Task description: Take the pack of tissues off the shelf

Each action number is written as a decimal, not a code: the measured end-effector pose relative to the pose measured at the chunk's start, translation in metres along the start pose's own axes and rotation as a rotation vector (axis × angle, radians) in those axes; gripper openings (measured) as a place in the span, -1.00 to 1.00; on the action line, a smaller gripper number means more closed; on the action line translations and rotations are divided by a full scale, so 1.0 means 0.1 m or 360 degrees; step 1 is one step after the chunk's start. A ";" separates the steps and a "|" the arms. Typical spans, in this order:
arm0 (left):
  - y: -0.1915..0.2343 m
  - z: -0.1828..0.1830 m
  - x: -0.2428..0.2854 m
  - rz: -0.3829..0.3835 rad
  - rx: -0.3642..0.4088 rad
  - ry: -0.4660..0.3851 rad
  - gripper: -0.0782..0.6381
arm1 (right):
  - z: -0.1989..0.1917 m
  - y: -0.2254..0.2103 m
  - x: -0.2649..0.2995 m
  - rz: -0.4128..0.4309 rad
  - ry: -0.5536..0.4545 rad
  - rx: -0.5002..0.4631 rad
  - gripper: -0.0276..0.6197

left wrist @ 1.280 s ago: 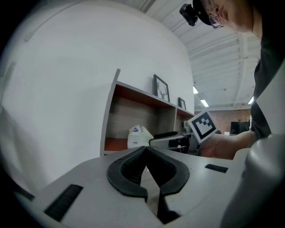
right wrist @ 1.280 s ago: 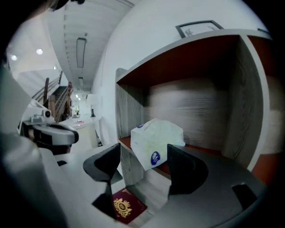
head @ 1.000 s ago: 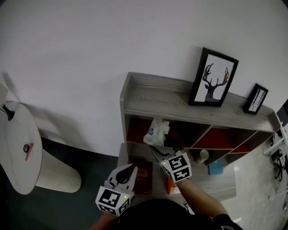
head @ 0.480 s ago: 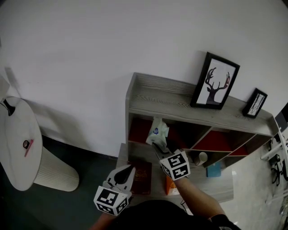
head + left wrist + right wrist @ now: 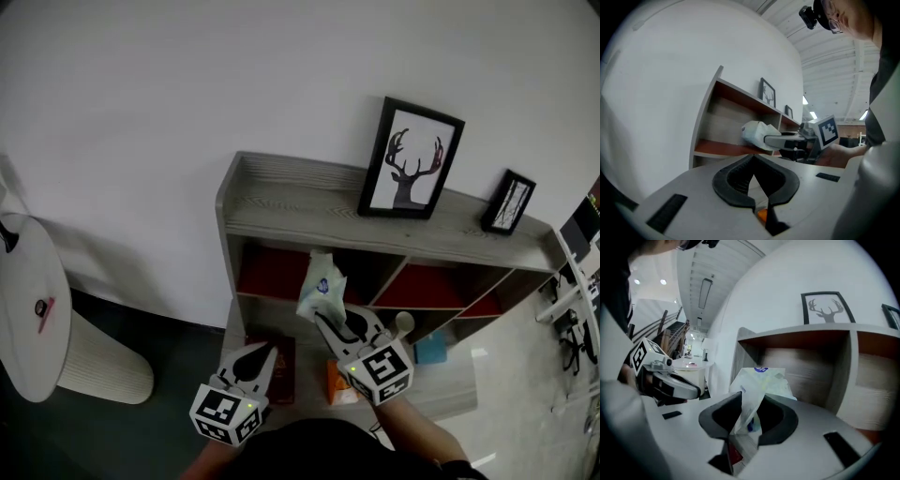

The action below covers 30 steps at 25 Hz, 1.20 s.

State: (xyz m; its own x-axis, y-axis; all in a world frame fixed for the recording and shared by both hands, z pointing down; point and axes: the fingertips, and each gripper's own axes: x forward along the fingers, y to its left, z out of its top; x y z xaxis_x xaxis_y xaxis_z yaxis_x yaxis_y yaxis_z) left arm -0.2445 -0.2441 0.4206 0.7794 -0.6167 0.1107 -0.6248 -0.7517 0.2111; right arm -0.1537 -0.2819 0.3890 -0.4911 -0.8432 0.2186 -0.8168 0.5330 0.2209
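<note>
The pack of tissues, white plastic with a blue mark, stands at the front of the upper left compartment of the grey shelf unit. My right gripper reaches up to it from below. Its jaws are closing, and the pack's lower end is pinched between them. The left gripper view shows the pack with the right gripper on it. My left gripper hangs low and to the left, shut and empty.
A deer picture and a small frame stand on the shelf top. On the lower board lie a brown book, an orange box and a blue box. A white round table stands at the left.
The right gripper's jaws have come together around the pack's lower end. The head view has swung, so the shelf sits further left. The left gripper has barely moved.
</note>
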 end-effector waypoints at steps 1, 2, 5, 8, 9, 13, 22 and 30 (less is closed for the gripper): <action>-0.05 0.00 0.04 -0.0006 0.0006 0.0003 -0.75 | 0.04 0.00 -0.10 0.0019 -0.0023 -0.0016 -0.60; -0.10 0.00 0.08 -0.0010 0.0012 0.0008 -0.75 | 0.08 0.00 -0.19 0.0036 -0.0054 -0.0025 -0.60; -0.26 -0.03 0.22 -0.0023 0.0015 0.0028 -0.75 | 0.17 -0.05 -0.48 0.0076 -0.0147 0.0014 -0.60; -0.45 -0.05 0.35 -0.0039 0.0022 0.0053 -0.75 | 0.16 -0.12 -0.75 0.0105 -0.0176 -0.0020 -0.60; -0.52 -0.06 0.39 -0.0044 0.0026 0.0062 -0.75 | 0.13 -0.14 -0.83 0.0113 -0.0178 -0.0043 -0.61; -0.74 -0.11 0.55 -0.0058 0.0032 0.0100 -0.75 | -0.07 -0.23 -1.15 0.0150 -0.0188 -0.0012 -0.61; -1.16 -0.18 0.84 -0.0103 0.0052 0.0171 -0.75 | -0.74 -0.54 -1.73 0.0097 -0.0050 0.0133 -0.64; -1.41 -0.38 1.05 -0.0158 0.0038 0.0276 -0.75 | -1.34 -0.61 -2.01 0.0083 0.0085 0.0261 -0.66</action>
State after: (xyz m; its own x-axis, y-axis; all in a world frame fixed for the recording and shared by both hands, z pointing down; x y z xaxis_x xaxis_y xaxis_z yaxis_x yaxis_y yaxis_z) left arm -0.0729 -0.1943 0.4397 0.8322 -0.4913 0.2568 -0.5439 -0.8133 0.2066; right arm 0.0354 -0.1355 0.4589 -0.5208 -0.8076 0.2768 -0.8313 0.5535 0.0507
